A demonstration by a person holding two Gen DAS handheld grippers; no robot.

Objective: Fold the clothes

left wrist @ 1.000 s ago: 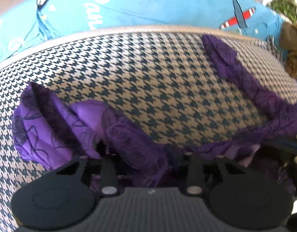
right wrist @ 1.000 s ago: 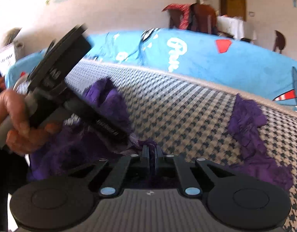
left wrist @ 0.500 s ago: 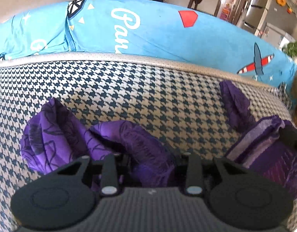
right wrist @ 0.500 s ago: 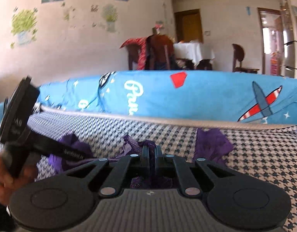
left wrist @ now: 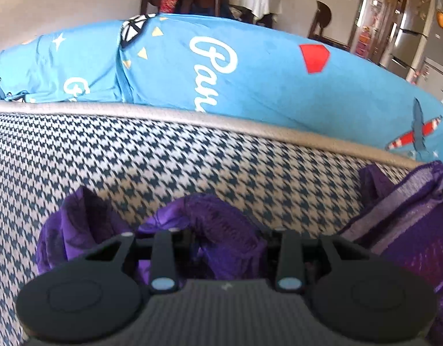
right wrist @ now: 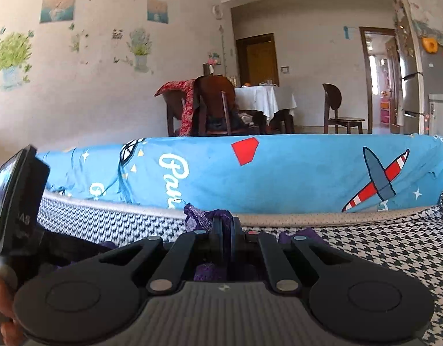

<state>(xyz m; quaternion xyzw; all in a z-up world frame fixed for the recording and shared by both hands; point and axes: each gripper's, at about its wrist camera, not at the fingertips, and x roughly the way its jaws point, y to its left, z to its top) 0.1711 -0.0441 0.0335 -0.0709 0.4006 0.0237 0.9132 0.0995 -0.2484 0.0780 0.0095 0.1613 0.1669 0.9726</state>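
A purple patterned garment (left wrist: 230, 225) lies bunched on the houndstooth cushion (left wrist: 135, 158). My left gripper (left wrist: 224, 239) stands open, its fingers wide apart with a fold of the garment heaped between them and hiding the tips. Another purple part with a pale band (left wrist: 403, 216) rises at the right. My right gripper (right wrist: 223, 226) is shut on a pinch of the purple garment (right wrist: 197, 216), held just above the cushion (right wrist: 380, 245). The left gripper's body (right wrist: 16, 201) and a hand (right wrist: 2, 311) show at the left edge of the right wrist view.
A blue printed sheet (left wrist: 250, 72) covers the raised back behind the cushion (right wrist: 279, 173). Beyond it stand a dining table with a white cloth (right wrist: 262, 98), dark wooden chairs (right wrist: 339, 115) and a fridge (right wrist: 417, 86) at the right.
Both cameras have tilted up, so the room behind now shows. The right gripper has lifted the pinched cloth; the purple band has risen at the left view's right side. Jaw states are unchanged.
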